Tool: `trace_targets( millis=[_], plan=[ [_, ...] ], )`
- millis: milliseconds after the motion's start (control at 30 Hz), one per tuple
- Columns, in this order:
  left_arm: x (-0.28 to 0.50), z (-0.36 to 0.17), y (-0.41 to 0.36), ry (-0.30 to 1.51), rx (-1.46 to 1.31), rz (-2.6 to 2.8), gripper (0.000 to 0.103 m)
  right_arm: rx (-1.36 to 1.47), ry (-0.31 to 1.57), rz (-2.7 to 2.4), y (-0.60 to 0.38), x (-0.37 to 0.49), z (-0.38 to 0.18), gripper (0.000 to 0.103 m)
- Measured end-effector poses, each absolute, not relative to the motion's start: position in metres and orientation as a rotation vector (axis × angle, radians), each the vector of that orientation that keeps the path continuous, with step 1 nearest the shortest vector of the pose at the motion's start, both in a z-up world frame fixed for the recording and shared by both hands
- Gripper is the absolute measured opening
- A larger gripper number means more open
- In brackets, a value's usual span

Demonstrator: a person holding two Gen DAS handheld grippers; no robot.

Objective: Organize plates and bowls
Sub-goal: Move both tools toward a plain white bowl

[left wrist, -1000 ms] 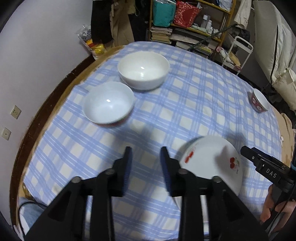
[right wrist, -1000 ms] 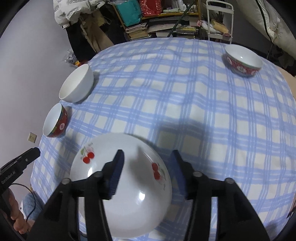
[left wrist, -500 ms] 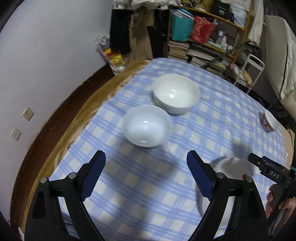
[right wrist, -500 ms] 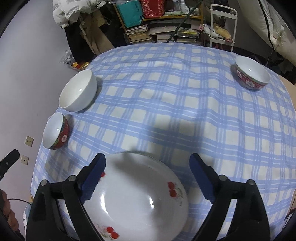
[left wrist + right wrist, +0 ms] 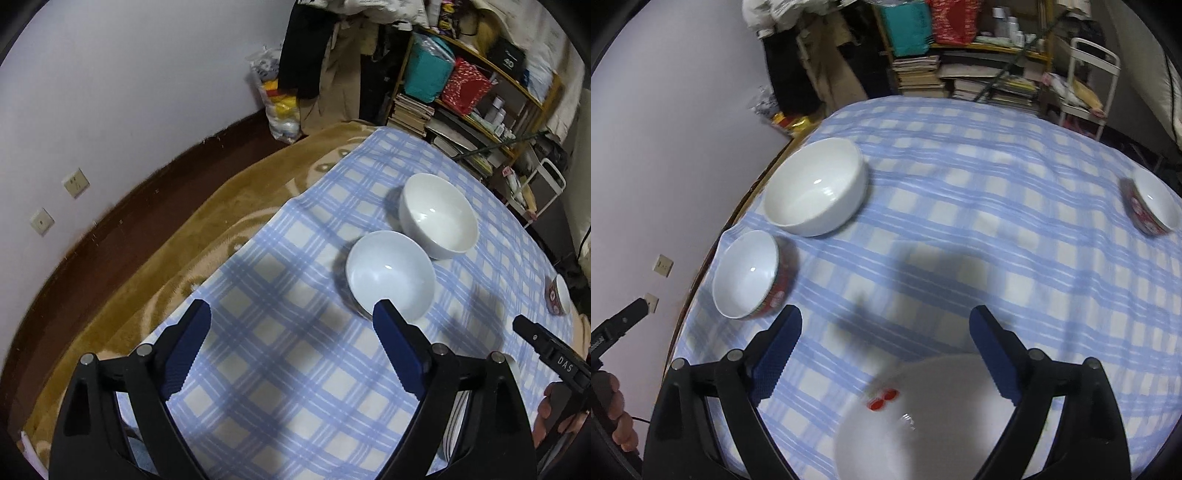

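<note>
A large white bowl (image 5: 437, 216) (image 5: 816, 192) and a smaller bowl with a red patterned outside (image 5: 389, 275) (image 5: 750, 275) stand side by side on the blue checked tablecloth (image 5: 295, 369). A second red patterned bowl (image 5: 1150, 206) (image 5: 557, 295) sits at the far right. A white plate with cherries (image 5: 923, 417) lies below my right gripper (image 5: 884, 354), which is open and empty. The plate's edge (image 5: 456, 421) shows behind my left gripper's right finger. My left gripper (image 5: 291, 354) is open and empty, just short of the smaller bowl.
The table's left edge shows a tan blanket (image 5: 207, 229) beside the wall. Cluttered shelves (image 5: 461, 92) and a white trolley (image 5: 1089, 74) stand beyond the far edge. The other hand-held gripper's tip shows in each view (image 5: 546, 350) (image 5: 620, 325).
Both grippers have opened wide and pulled back from the cherry plate, which now lies on the table. The left gripper has swung left toward the two bowls.
</note>
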State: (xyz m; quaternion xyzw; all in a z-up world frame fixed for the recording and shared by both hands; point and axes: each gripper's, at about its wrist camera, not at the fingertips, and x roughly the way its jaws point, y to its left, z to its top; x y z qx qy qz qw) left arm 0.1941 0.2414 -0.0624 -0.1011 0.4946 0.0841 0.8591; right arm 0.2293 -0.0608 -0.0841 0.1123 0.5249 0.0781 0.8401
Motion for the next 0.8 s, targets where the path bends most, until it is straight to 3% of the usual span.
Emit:
trace_targets(
  millis=[733, 800],
  plan=[
    [0.333, -0.074, 0.203, 1.02, -0.204, 0.023, 0.088, 0.3, 1.043, 0.156, -0.041, 0.34, -0.099, 0.096],
    [0.346, -0.079, 0.193, 1.03, -0.184, 0.009, 0.088, 0.314, 1.039, 0.146, -0.043, 0.352, -0.102, 0.088]
  ],
)
